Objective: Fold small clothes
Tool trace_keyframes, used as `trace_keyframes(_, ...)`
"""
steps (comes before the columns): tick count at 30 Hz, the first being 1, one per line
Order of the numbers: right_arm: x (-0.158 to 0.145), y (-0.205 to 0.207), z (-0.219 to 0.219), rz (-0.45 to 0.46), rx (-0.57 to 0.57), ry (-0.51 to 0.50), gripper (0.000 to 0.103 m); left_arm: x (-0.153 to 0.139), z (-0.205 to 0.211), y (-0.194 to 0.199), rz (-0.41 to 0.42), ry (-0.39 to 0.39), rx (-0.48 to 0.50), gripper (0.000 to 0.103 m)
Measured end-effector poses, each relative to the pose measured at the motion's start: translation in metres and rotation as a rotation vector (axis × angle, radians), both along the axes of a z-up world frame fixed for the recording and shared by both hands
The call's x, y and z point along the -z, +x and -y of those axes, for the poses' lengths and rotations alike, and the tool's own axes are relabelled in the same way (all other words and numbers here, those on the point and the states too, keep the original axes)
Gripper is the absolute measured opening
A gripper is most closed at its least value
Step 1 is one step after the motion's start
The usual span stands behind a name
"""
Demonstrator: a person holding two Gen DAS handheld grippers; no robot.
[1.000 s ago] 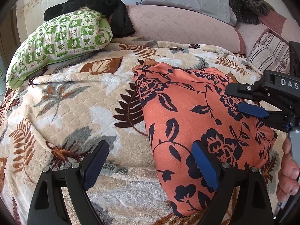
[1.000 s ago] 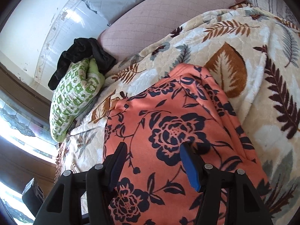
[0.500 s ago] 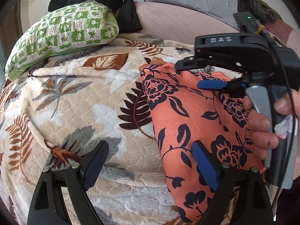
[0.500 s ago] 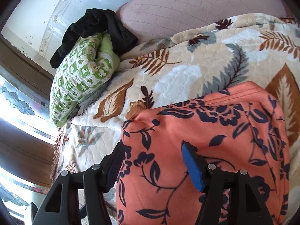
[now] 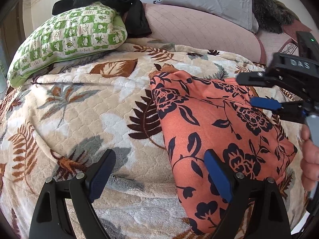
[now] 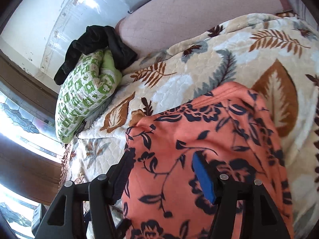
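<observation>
Lying folded on the plush leaf-print blanket (image 5: 83,107), soft orange floral garment (image 5: 215,127); both tongs gape empty.

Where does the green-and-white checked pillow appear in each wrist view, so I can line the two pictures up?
Left wrist: the green-and-white checked pillow lies upper left, on the far end of the leaf-print blanket.
Right wrist: the pillow is at left of centre, tilted steeply, beside the window.
Shared landmark: the black garment draped over the pillow's top edge, against the pink headboard.
</observation>
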State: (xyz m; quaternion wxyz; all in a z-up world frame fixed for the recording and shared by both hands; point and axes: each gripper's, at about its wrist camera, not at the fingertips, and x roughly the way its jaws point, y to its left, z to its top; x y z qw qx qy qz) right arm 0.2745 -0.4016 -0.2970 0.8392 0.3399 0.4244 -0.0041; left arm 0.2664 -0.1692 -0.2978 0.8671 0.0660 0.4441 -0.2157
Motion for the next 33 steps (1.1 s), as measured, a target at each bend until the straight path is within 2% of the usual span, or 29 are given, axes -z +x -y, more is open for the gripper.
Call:
trace_keyframes(3,-0.009,-0.034,0.008,-0.014,0.044,-0.021,0.066,-0.001,0.001,-0.002,0.005,0.004,0.002,0.09)
trace_keyframes(6,-0.005,-0.061,0.013,-0.051,0.079,-0.038,0.066,-0.003,0.001,-0.006,0.017,0.009,0.007,0.09)
trace_keyframes(9,0.023,-0.08,0.019,-0.148,0.097,-0.037,0.066,-0.004,0.001,-0.007,0.022,0.009,0.009,0.09)
trace_keyframes(11,0.036,-0.093,0.02,-0.127,0.104,-0.004,0.066,-0.004,0.0,-0.006,0.02,0.006,0.007,0.09)
trace_keyframes(18,0.034,-0.103,-0.013,-0.16,0.01,-0.18,0.066,-0.001,0.0,-0.002,0.011,0.009,-0.001,0.09)
trace_keyframes(21,0.033,-0.104,-0.018,-0.173,-0.009,-0.207,0.066,-0.001,0.001,-0.002,0.013,0.008,0.001,0.09)
trace_keyframes(27,0.025,-0.102,-0.012,-0.15,-0.028,-0.18,0.067,0.001,0.005,-0.002,0.015,0.013,0.007,0.09)
trace_keyframes(31,0.007,-0.101,-0.002,-0.052,-0.022,-0.101,0.067,0.0,0.006,-0.003,0.018,0.011,0.013,0.09)
trace_keyframes(33,-0.003,-0.103,0.008,-0.002,0.002,-0.097,0.068,-0.001,0.006,-0.002,0.021,0.007,0.024,0.09)
